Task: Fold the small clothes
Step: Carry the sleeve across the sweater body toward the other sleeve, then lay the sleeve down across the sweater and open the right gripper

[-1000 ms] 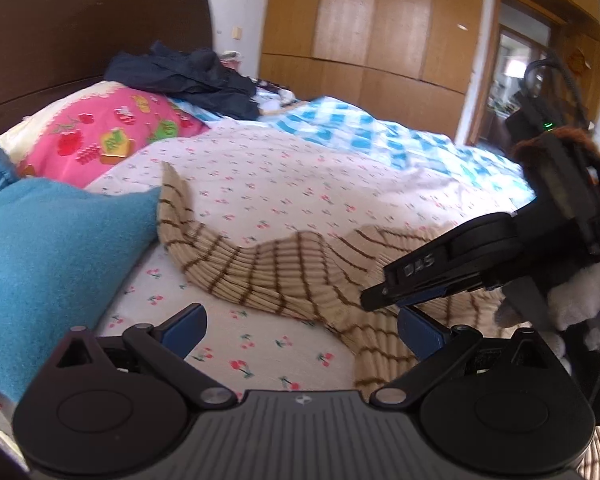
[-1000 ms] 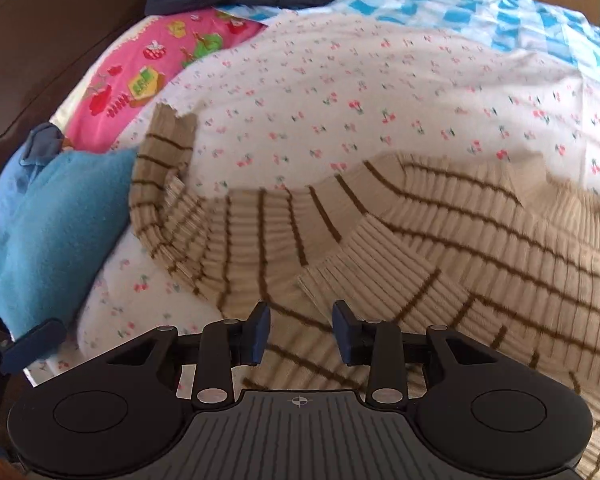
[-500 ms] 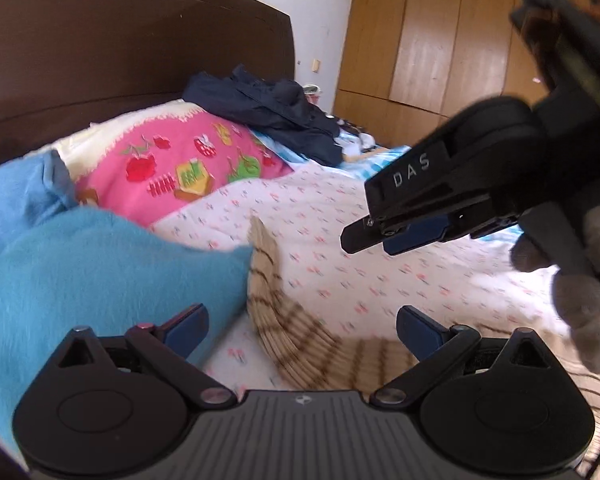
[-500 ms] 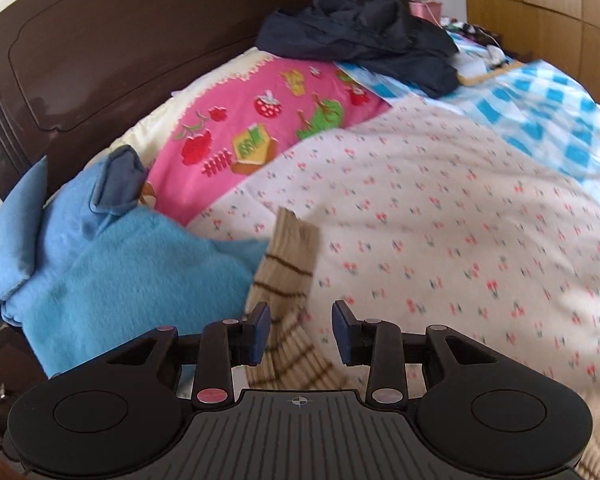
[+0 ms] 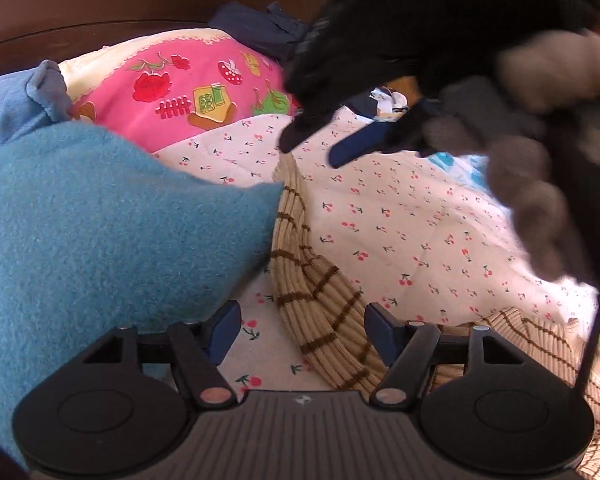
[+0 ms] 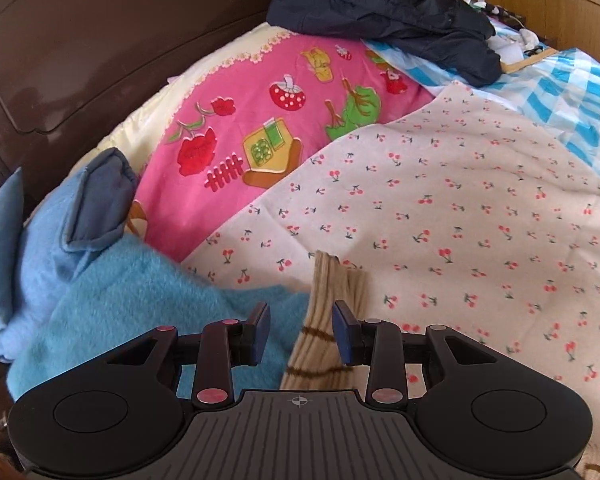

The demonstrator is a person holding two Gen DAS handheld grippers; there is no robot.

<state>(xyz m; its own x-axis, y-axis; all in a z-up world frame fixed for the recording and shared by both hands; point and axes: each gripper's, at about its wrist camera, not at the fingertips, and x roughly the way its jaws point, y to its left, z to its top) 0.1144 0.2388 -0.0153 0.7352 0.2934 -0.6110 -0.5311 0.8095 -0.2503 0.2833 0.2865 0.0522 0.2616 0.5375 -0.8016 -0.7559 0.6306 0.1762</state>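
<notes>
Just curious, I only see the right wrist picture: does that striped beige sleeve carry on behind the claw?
Observer: Yes, the sleeve curves back to the rest of a sweater lying on the cherry-print sheet.
Operator: Is the other claw near it?
Observer: The left claw straddles the sleeve nearer the sweater; its jaws have just been closing, pads not yet pressing.
Operator: Who holds my claw?
Observer: A hand in a fuzzy grey glove holds the right claw.
</notes>
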